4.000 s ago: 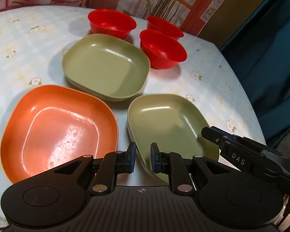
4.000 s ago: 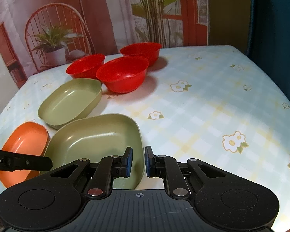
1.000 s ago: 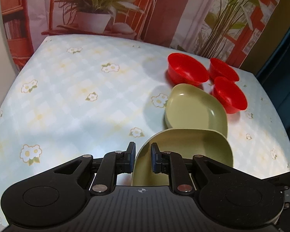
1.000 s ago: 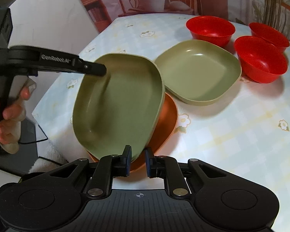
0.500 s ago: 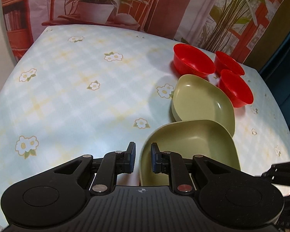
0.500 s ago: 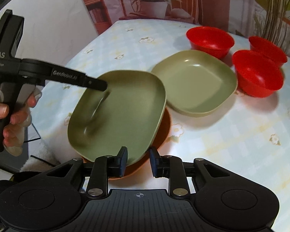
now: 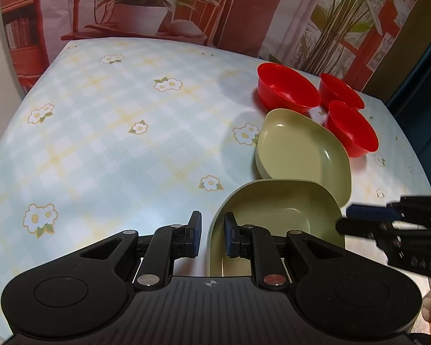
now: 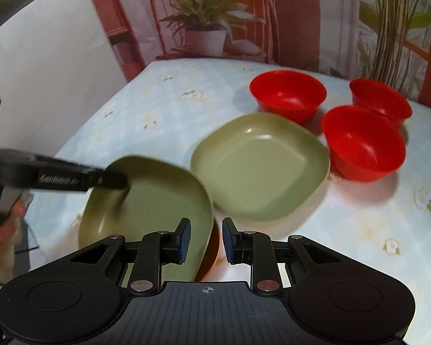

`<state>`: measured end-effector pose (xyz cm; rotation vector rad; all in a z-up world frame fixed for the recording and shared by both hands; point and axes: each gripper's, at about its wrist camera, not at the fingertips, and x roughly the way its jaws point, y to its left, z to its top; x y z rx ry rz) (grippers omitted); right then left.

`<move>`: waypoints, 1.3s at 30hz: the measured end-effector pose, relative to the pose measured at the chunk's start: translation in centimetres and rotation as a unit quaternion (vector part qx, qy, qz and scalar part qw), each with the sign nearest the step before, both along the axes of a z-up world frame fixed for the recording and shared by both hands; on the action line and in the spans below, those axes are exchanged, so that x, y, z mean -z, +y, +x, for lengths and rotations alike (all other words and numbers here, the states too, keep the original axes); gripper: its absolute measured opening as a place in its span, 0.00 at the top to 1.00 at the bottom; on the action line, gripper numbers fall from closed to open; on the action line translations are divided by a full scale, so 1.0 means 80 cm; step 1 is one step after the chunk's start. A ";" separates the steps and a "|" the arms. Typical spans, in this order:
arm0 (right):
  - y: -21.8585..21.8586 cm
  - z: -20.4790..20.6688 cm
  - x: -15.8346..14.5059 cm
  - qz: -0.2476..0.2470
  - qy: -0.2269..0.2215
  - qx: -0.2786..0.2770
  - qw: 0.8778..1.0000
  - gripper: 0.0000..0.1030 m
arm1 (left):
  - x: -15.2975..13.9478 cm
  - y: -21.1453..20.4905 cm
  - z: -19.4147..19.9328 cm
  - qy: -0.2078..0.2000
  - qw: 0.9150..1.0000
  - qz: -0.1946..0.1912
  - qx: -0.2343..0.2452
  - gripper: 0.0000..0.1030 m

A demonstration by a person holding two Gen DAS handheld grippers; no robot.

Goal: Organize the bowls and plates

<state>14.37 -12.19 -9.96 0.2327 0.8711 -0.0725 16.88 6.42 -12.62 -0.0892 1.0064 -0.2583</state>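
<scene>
near green plate (image 8: 152, 201): sits nested in the orange plate (image 8: 211, 254), near-left edge of the table (image 7: 106, 149). Only a sliver of orange peeks out under its right rim, so I'd say the stack is started.

left gripper (image 7: 212, 230): jaws a small gap apart, straddling the near green plate's left rim, one finger outside, one inside. They don't look pinched on it, more like it's just letting go, though I can't be sure there's zero contact.

right gripper (image 8: 205, 237): jaws clearly apart, nothing between them, hanging right over the plate's right edge. Probably there because both tongs carried the plate from opposite rims.

far green plate (image 8: 260, 166): flat on the table, just beyond the stack, rims almost touching. My guess is it goes on the pile next.

red bowls (image 8: 362, 143): three in a cluster at the far right, right behind the far green plate. None nested yet, so that's the other half of the job.
</scene>
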 end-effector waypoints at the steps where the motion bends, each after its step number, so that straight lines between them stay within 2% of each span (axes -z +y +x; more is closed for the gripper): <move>1: -0.001 0.003 0.001 -0.004 -0.003 0.005 1.000 0.77 | 0.000 0.000 0.000 0.000 1.000 0.001 0.000 0.83; 2: -0.002 0.007 0.002 -0.006 -0.005 0.008 1.000 0.78 | 0.000 0.000 0.001 0.000 1.000 0.001 0.000 0.83; 5: -0.002 0.014 0.010 -0.015 0.001 0.008 1.000 0.96 | 0.000 0.001 0.000 -0.001 1.000 -0.001 0.000 0.83; 8: -0.002 0.011 0.012 -0.013 0.001 0.006 1.000 0.98 | -0.001 0.002 -0.001 -0.003 1.000 -0.001 0.000 0.83; 20: 0.000 -0.011 0.011 0.007 0.010 0.020 1.000 0.97 | -0.005 0.003 -0.009 -0.006 1.000 0.001 0.005 0.83; 34: 0.007 -0.014 0.019 -0.007 0.021 0.016 1.000 0.96 | 0.012 0.004 -0.005 0.006 1.000 -0.004 0.003 0.80; 39: 0.006 -0.013 0.020 -0.006 0.021 0.018 1.000 0.95 | 0.014 0.001 -0.004 0.005 1.000 0.005 0.008 0.80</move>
